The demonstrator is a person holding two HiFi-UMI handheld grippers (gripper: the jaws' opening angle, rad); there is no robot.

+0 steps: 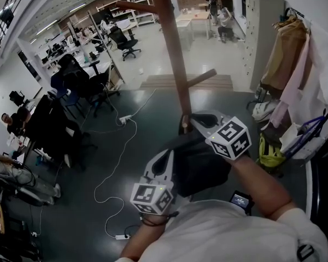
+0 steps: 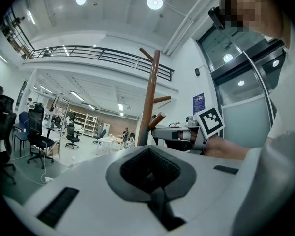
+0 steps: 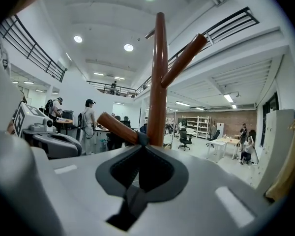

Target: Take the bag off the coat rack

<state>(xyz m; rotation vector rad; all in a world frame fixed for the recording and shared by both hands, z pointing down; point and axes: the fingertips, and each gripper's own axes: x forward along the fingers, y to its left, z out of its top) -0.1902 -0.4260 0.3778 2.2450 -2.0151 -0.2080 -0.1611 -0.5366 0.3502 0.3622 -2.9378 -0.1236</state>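
Observation:
A brown wooden coat rack (image 1: 172,53) stands in front of me, its pole (image 3: 158,82) filling the right gripper view. A black bag (image 1: 199,162) hangs low on it, between my two grippers. My right gripper (image 1: 190,123) reaches a short lower peg (image 3: 119,128), and its tips (image 3: 140,142) are closed on a dark strap right at that peg. My left gripper (image 1: 167,160) sits at the bag's left side; its jaws (image 2: 148,150) meet with nothing seen between them. The left gripper view shows the right gripper (image 2: 172,132) beside the pole (image 2: 148,107).
Coats and shirts (image 1: 287,53) hang along the right wall, with a yellow-green bag (image 1: 270,152) on the floor below. A white cable and power strip (image 1: 123,119) lie on the dark floor to the left. Office chairs (image 1: 126,40) and seated people (image 1: 13,121) are further left.

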